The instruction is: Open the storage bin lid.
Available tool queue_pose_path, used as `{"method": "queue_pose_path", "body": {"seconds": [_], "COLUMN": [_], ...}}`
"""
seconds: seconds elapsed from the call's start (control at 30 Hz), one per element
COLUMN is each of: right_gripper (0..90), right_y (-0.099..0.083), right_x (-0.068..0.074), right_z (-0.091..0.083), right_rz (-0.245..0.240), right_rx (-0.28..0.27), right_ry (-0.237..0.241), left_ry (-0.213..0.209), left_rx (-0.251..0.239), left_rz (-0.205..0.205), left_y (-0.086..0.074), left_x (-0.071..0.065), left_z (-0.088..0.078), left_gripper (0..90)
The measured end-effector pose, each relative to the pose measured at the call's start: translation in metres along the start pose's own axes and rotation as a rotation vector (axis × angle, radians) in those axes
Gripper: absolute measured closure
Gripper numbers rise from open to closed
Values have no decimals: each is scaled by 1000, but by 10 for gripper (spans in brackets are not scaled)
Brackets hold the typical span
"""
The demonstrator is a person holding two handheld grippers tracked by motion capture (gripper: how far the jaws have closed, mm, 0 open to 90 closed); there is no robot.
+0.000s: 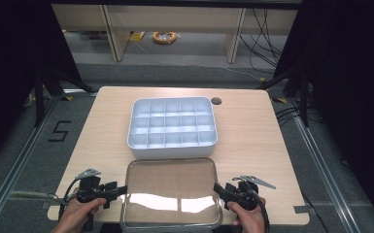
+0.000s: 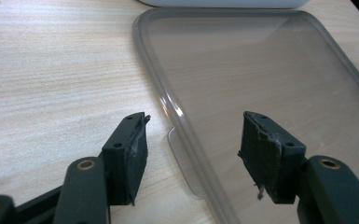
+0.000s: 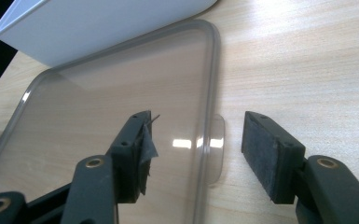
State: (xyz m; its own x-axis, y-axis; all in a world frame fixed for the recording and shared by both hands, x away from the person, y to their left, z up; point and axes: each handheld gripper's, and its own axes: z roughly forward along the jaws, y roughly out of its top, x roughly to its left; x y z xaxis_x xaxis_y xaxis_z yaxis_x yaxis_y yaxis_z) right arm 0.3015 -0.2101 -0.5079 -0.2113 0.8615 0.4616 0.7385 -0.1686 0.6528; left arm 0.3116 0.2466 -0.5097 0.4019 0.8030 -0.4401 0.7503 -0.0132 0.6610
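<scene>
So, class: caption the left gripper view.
Open left gripper straddling the clear lid's side tab on the wooden table.

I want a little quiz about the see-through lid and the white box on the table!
1. True or false: the clear lid is sitting on top of the white box.
2. Which is nearer the person: A) the box, B) the lid?
3. What part of the lid sits between the jaws of the left gripper and of the right gripper?

Key
1. False: it lies flat on the table, in front of the box.
2. B.
3. Its side edge with a small tab; the jaws stand open on either side, not pressing.
</scene>
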Motion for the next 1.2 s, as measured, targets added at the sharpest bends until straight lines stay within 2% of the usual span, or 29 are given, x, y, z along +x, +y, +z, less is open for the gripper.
{"method": "queue_pose_path", "body": {"seconds": [0.07,0.13,0.17,0.2,0.3,0.37,0.47,0.6,0.63,0.77,0.8,0.83,0.87,0.9,0.93,0.97,1.0,1.03,1.1,1.17,1.2], "right_gripper": [431,423,422,418,397,381,350,330,326,313,311,307,304,302,301,300,299,299,297,295,294], "right_y": [0,0,0,1,2,2,2,2,2,2,3,2,2,3,3,2,2,3,2,2,2], "right_x": [5,6,6,1,2,1,2,1,1,0,1,4,5,2,3,8,8,6,7,9,11], "right_z": [-1,-2,-2,-2,-4,-4,-5,-4,-5,-6,-7,-7,-8,-8,-8,-10,-10,-10,-9,-10,-11], "right_rz": [41,46,36,-19,-14,-28,-5,-11,-7,-15,-6,29,33,-21,-31,16,8,-33,-50,-50,-14], "right_rx": [5,12,6,-11,-22,-27,-22,-34,-33,-43,-40,-38,-44,-49,-52,-42,-38,-49,-57,-55,-47], "right_ry": [11,21,19,23,12,17,36,39,48,36,42,36,40,41,45,49,52,51,48,43,50], "left_ry": [-9,-18,-25,-34,-45,-58,-73,-90,-91,-94,-97,-100,-103,-105,-105,-104,-104,-110,-111,-107,-108], "left_rx": [0,-9,-10,-12,-12,-16,-13,-14,-19,-30,-31,-33,-35,-36,-35,-39,-39,-45,-38,-40,-40], "left_rz": [6,3,2,-1,3,2,9,20,20,32,35,38,41,43,53,56,63,60,73,78,82], "left_y": [0,0,0,0,0,0,0,-1,-1,-1,-1,-1,-1,-1,-1,-2,-2,-2,-2,-3,-3], "left_x": [0,-1,-1,-1,-1,-2,-4,-7,-7,-9,-9,-9,-10,-10,-11,-11,-12,-13,-14,-15,-16], "left_z": [0,-1,-1,-2,-3,-3,-4,-4,-4,-6,-6,-6,-6,-7,-7,-7,-8,-8,-9,-8,-8], "left_gripper": [399,393,387,378,348,330,293,248,244,211,203,194,189,185,181,176,168,160,147,146,146]}}
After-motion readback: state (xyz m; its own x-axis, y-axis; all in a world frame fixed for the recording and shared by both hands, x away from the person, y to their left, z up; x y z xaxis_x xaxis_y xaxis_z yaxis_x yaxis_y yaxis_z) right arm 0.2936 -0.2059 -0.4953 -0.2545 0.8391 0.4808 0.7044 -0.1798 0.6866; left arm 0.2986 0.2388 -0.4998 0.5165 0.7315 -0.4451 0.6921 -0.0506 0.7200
